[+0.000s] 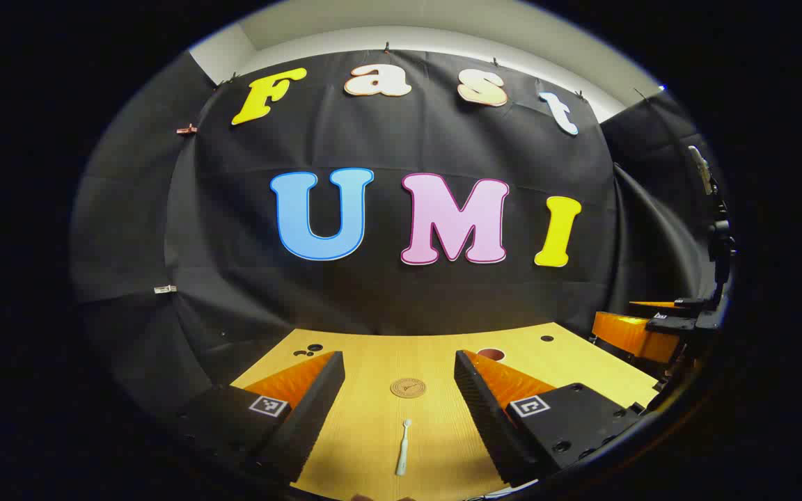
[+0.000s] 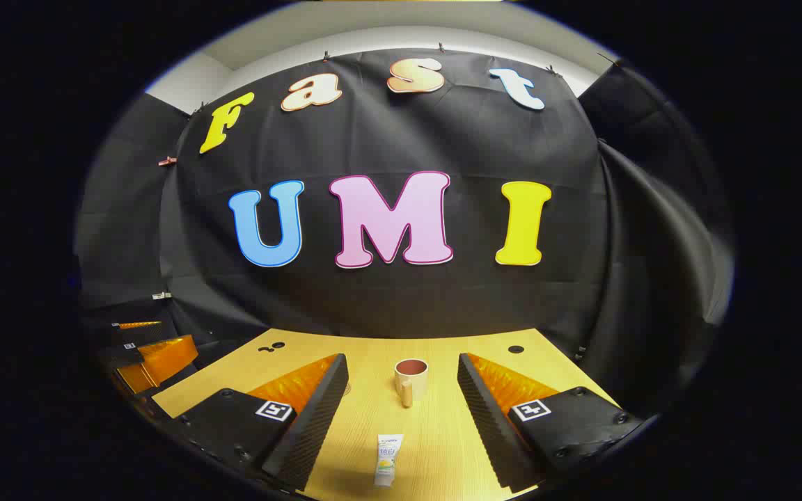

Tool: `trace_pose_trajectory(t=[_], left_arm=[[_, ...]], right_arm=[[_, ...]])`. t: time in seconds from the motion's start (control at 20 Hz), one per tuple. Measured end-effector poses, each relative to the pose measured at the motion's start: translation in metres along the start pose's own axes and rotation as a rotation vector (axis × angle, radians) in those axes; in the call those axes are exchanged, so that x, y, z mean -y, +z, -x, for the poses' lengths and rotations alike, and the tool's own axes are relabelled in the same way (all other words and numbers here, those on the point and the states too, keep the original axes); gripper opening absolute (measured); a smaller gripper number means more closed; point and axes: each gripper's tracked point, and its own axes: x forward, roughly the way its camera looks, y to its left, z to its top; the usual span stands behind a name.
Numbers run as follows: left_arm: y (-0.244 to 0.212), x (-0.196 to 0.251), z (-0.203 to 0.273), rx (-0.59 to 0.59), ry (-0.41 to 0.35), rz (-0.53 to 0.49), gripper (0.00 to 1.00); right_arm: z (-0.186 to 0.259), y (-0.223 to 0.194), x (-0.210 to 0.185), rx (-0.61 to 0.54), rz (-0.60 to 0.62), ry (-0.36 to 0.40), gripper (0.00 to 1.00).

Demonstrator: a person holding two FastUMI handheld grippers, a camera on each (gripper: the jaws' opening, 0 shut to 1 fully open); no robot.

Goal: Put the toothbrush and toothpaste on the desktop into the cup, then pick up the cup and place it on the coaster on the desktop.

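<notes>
1. In the left gripper view, the left gripper (image 1: 399,390) hung over the wooden desktop (image 1: 373,355) with its fingers spread wide and nothing between them.
2. The toothbrush (image 1: 403,448) lay flat on the desktop in the gap between the fingers, at the near end, its head pointing away. It touched neither finger.
3. The round coaster (image 1: 408,387) lay beyond the toothbrush, also centred in the gap; it carried a stamped emblem too small to read.
4. A dark red rim, probably the cup (image 1: 491,353), peeked over the right finger farther back. The other gripper showed at the far right edge.
5. In the right gripper view, the right gripper (image 2: 401,390) was likewise wide apart and empty.
6. The toothpaste (image 2: 388,459) lay near, between the fingers, apart from both; its printing was too small to read.
7. The cup (image 2: 411,379) stood upright beyond the toothpaste, handle towards the camera, its inside dark red.
</notes>
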Motion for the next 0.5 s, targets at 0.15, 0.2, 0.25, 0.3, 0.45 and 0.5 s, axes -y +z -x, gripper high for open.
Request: trace_pose_trajectory(t=[0.15, 0.2, 0.25, 0.3, 0.45, 0.5], left_arm=[[-0.003, -0.001, -0.003, -0.012, 0.006, -0.001, 1.0], [-0.005, 0.0, -0.004, -0.016, 0.006, -0.001, 1.0], [-0.005, 0.0, -0.005, -0.018, 0.006, -0.001, 1.0], [-0.006, 0.0, -0.007, -0.022, 0.005, 0.0, 1.0], [-0.009, 0.001, -0.009, -0.035, -0.001, 0.005, 1.0], [-0.011, 0.001, -0.01, -0.038, -0.001, 0.004, 1.0]], right_arm=[[-0.005, -0.004, 0.0, -0.015, 0.001, 0.008, 0.97], [-0.006, -0.005, 0.0, -0.021, -0.001, 0.011, 0.97], [-0.006, -0.007, -0.002, -0.026, -0.004, 0.015, 0.97], [-0.008, -0.01, -0.002, -0.032, -0.003, 0.017, 0.97], [-0.009, -0.015, -0.001, -0.052, -0.002, 0.019, 0.97], [-0.009, -0.016, 0.0, -0.057, -0.005, 0.018, 0.97]])
